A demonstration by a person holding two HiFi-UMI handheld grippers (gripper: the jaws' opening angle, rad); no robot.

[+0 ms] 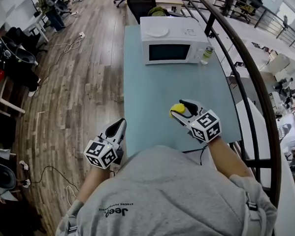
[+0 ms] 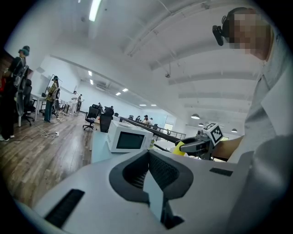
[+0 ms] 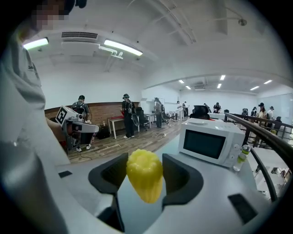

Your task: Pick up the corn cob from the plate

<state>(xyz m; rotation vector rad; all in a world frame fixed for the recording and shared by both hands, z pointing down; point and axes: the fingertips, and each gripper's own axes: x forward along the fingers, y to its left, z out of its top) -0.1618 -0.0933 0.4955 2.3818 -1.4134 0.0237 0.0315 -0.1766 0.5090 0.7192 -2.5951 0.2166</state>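
My right gripper (image 1: 183,108) is shut on the yellow corn cob (image 1: 177,109), which it holds above the near middle of the teal table (image 1: 153,100). In the right gripper view the corn cob (image 3: 144,176) sits upright between the two dark pads (image 3: 120,172). A white plate (image 1: 157,30) lies on top of the microwave (image 1: 172,42) at the far end. My left gripper (image 1: 119,130) hangs at the table's left edge, shut, with nothing in it. The left gripper view shows its pads (image 2: 137,170) pressed together, and the corn cob (image 2: 179,148) off to the right.
A small bottle (image 1: 206,55) stands right of the microwave. A dark curved railing (image 1: 248,86) runs along the table's right side. Wooden floor with cables (image 1: 67,46) lies to the left, and an office chair (image 1: 142,4) stands behind the table. Several people stand far off.
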